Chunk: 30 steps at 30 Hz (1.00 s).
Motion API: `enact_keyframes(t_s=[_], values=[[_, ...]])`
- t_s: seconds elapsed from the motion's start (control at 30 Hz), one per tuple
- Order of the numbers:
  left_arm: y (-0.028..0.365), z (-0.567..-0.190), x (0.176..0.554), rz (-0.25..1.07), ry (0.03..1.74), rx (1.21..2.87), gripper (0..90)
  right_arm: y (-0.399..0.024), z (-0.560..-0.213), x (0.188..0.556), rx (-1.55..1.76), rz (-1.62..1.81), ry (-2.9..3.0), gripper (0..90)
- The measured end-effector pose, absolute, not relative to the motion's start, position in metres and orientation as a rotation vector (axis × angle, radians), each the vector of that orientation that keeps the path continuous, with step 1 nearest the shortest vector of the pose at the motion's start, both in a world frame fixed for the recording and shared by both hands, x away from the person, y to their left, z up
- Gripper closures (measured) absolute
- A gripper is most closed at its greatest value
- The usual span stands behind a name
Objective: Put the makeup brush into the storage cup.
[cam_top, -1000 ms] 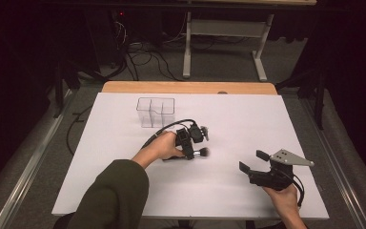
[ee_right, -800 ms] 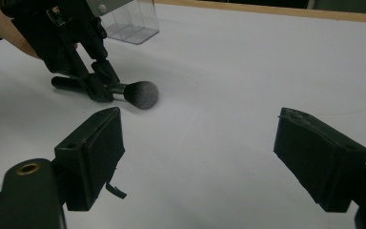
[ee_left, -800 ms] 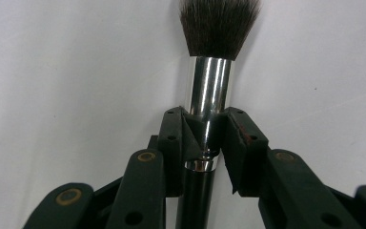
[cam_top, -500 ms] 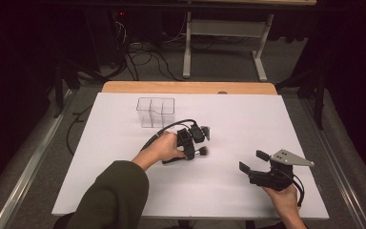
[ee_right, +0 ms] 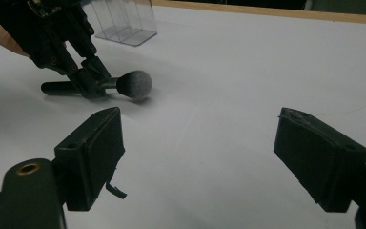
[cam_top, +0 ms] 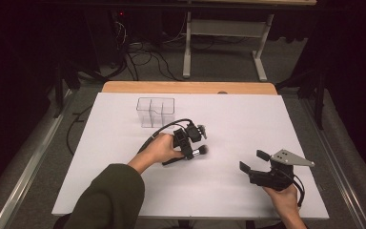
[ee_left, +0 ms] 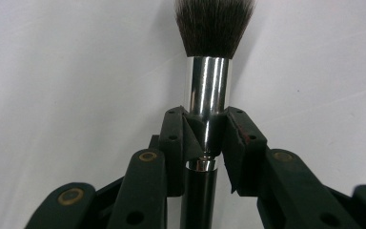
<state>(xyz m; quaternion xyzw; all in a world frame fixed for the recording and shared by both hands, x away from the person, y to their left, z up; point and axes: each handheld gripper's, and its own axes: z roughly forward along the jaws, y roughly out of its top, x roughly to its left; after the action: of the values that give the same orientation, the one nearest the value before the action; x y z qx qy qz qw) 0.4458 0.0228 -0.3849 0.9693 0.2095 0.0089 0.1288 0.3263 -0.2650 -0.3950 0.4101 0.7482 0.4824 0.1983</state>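
Observation:
A makeup brush (cam_top: 199, 151) with dark bristles, a silver ferrule (ee_left: 208, 86) and a black handle lies just on or over the white table near its middle. My left gripper (cam_top: 190, 152) is shut on the brush at the base of the ferrule, with the bristles pointing right in the high view. The right gripper view has the brush (ee_right: 133, 84) at upper left with the left gripper (ee_right: 91, 85) clamped on it. My right gripper (cam_top: 250, 161) stands open at the front right with nothing between its pads (ee_right: 95, 152).
A clear plastic organiser box (cam_top: 155, 112) with compartments stands at the back left of the white table top (cam_top: 238, 119), behind the left hand. A wooden strip (cam_top: 190, 88) runs along the far edge. Cables and a table frame lie on the floor beyond.
The left gripper with the brush has shifted very slightly. The right gripper has stayed where it was.

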Motion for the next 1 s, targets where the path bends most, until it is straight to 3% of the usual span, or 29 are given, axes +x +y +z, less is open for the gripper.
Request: enact_keyframes(t_s=[1.0], values=[[0.067,-0.332,0.41,0.165,0.617,2.398,70.7,-0.267,-0.394,0.325,1.151,1.377,2.059,18.4]])
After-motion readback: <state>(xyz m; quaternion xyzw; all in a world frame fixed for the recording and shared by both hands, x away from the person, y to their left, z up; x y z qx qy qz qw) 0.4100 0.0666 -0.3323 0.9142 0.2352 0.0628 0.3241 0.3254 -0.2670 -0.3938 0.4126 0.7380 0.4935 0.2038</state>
